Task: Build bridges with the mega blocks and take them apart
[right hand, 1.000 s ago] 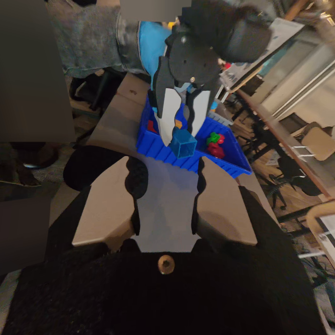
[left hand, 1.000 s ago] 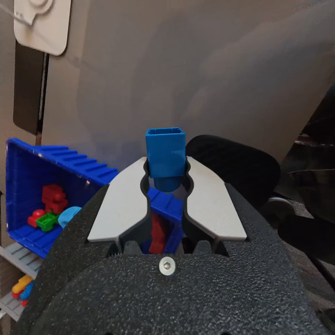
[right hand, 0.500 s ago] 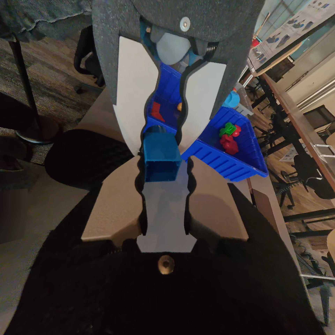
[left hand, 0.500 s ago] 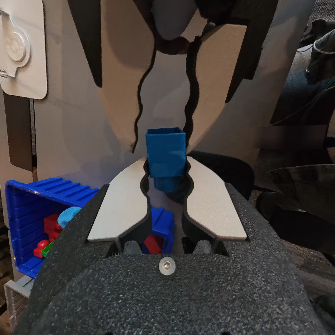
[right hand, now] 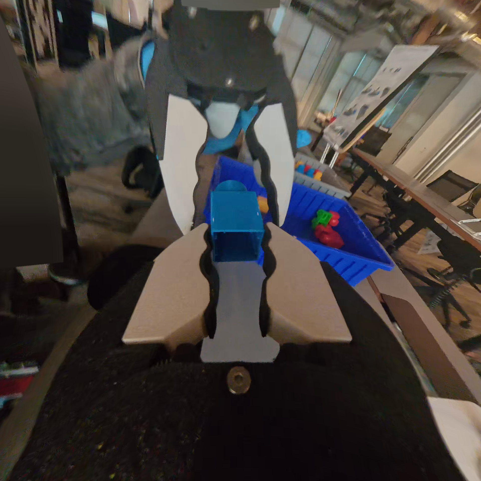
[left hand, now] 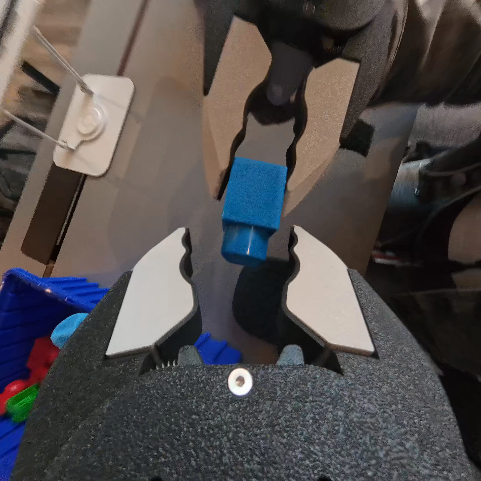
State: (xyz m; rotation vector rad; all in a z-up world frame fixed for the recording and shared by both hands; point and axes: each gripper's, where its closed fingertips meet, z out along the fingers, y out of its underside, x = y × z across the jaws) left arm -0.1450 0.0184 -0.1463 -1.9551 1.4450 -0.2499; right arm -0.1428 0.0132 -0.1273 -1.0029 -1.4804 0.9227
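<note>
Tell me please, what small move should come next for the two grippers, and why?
Probably draw the left gripper back from the blue block. Its jaws stand open and clear of the block, while the right gripper pinches the block's open end, so the block seems already passed over.
</note>
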